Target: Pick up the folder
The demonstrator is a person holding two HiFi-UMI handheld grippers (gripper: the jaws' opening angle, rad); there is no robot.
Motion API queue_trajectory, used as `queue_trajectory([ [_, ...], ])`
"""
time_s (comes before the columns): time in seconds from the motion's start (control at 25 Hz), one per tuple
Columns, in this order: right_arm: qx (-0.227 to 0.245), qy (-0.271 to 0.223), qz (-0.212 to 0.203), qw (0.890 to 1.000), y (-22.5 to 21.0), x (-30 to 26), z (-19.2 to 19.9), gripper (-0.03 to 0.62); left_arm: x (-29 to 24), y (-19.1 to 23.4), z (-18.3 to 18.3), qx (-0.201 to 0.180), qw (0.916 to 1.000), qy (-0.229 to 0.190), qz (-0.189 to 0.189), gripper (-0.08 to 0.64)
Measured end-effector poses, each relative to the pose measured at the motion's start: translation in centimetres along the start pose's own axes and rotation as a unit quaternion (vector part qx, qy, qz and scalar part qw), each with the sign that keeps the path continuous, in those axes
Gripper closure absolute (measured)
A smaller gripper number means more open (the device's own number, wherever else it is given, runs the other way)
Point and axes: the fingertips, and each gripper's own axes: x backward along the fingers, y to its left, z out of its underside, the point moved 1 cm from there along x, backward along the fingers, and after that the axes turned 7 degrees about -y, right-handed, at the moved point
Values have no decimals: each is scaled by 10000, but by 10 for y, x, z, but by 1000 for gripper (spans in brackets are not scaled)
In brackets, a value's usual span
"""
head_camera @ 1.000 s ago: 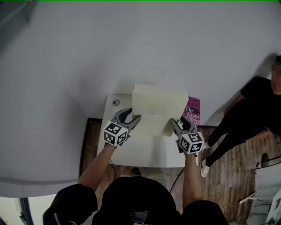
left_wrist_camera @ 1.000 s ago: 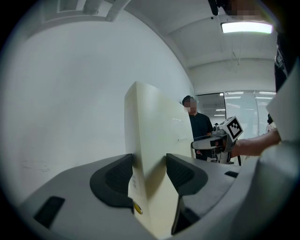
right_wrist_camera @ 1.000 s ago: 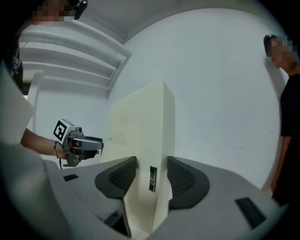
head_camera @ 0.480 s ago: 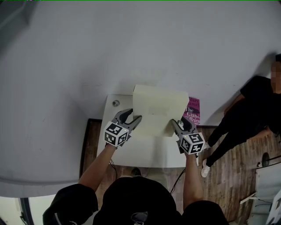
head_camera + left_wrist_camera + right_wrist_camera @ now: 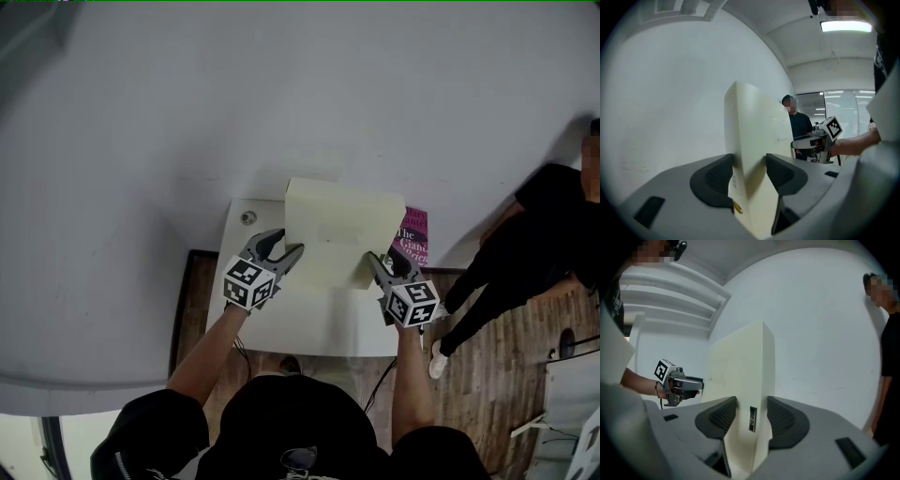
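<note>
Nothing moved, boxy cream folder (image 5: 337, 234) (smooth-faced) gripped at both sides

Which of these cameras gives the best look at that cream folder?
The head view: it shows the whole folder, with the left gripper and right gripper clamped on its side edges. Each gripper view shows only one edge close up, between that gripper's jaws.

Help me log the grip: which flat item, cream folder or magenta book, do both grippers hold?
The pale cream cardboard folder, clamped at its ends by the left gripper and right gripper. The magenta book lies ungripped on the white table.
</note>
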Motion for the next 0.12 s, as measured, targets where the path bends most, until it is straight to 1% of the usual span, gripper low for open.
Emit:
queue_trajectory([
  [0.12,-9,-1,-11,10000,0,-1,0,368,0,1,0,1,10000,5,-8,321],
])
